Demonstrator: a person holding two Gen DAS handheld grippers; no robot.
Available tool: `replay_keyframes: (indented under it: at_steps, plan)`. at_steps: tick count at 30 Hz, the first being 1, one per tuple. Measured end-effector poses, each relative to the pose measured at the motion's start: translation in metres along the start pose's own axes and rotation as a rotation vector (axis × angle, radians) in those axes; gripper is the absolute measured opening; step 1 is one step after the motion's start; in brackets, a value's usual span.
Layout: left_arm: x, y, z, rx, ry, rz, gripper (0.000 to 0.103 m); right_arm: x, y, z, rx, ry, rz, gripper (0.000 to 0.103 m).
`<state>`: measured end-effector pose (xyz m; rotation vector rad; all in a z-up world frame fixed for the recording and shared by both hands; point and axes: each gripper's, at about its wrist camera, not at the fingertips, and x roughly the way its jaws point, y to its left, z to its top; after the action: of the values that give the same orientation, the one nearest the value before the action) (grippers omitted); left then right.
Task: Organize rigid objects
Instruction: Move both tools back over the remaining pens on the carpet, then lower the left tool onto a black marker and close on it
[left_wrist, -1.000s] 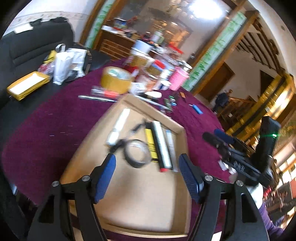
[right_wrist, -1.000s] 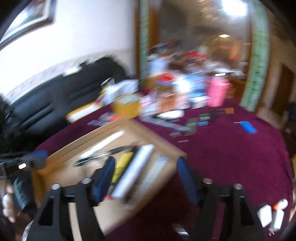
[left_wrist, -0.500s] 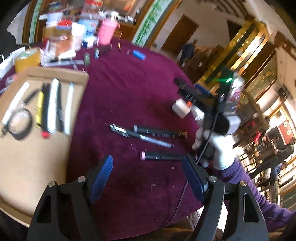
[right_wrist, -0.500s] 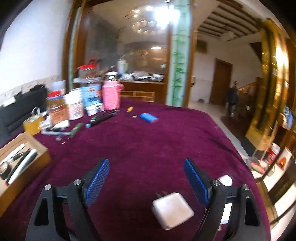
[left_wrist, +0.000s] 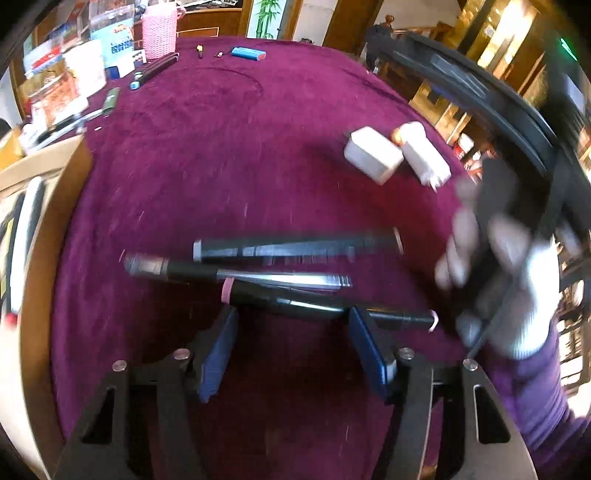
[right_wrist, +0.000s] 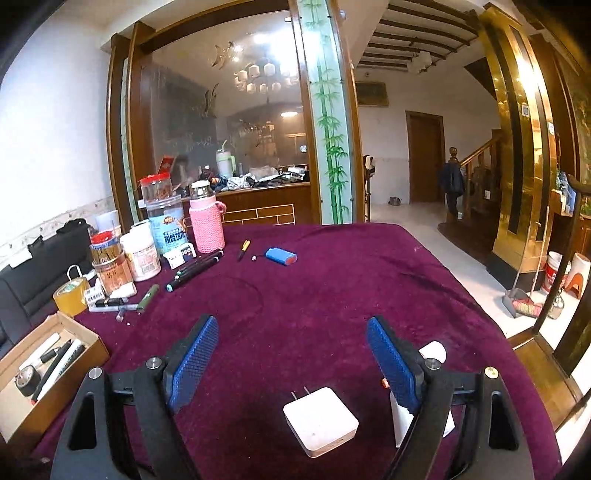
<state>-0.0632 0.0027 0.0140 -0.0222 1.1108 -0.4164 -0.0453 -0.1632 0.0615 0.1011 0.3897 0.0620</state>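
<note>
Black pens lie crosswise just ahead of the left gripper (left_wrist: 291, 325) in the left wrist view, on the purple cloth (left_wrist: 229, 155). The nearest pen (left_wrist: 295, 301), pink-capped, runs left to right, its long axis square to the fingers, and the blue pads sit apart on either side of its middle, with nothing clamped. Two more pens (left_wrist: 295, 249) lie parallel just beyond it. Motion blur smears all three, so whether the pads touch the nearest pen is hard to say; probably not yet. The box (left_wrist: 44, 184) is cut off at the left edge. At right, a gloved hand (left_wrist: 495, 280) carrying the other gripper is a blur.

From the right wrist view, the right gripper (right_wrist: 291, 354) hangs with its jaws wide apart and empty over a white charger (right_wrist: 319, 421), prongs pointing far, lying near and between the pads. A second white piece (right_wrist: 399, 417) is mostly hidden behind the right finger. The box sits low at the left with pens and a tape roll inside. The three black pens are out of this frame, so the left hand is nearer to them.
</note>
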Motion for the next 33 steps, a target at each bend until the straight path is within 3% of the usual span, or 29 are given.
replay_keyframes:
  at_steps: [3,5,8,15,18,20,25,29,33]
  plan:
    - [0.014,0.002,0.035,0.054,-0.067,0.117,0.061,0.006,-0.007,0.000,0.038,0.023,0.011,0.088]
    - [0.016,0.004,0.046,0.048,-0.082,0.149,0.061,0.009,-0.011,-0.001,0.057,0.037,0.009,0.088]
    - [0.001,0.014,0.045,-0.012,-0.104,0.030,0.061,0.013,-0.017,-0.002,0.083,0.054,0.002,0.087]
    - [-0.012,0.009,0.014,-0.095,-0.061,-0.057,0.066,0.023,-0.021,-0.005,0.099,0.104,-0.002,0.087]
    - [-0.013,-0.020,0.006,0.006,-0.096,-0.003,0.066,0.023,-0.023,-0.004,0.102,0.097,-0.018,0.087]
    - [-0.014,-0.041,0.001,0.077,-0.116,-0.015,0.066,0.021,-0.027,-0.003,0.112,0.086,-0.025,0.087]
    - [0.004,-0.058,-0.008,0.117,-0.053,-0.046,0.066,0.021,-0.044,-0.002,0.182,0.088,-0.052,0.088]
    - [0.011,-0.060,-0.011,0.145,-0.033,-0.002,0.069,0.023,-0.049,-0.002,0.209,0.103,-0.046,0.088]
    - [0.009,-0.056,-0.019,0.192,-0.035,0.091,0.071,0.023,-0.046,-0.002,0.197,0.103,-0.041,0.088]
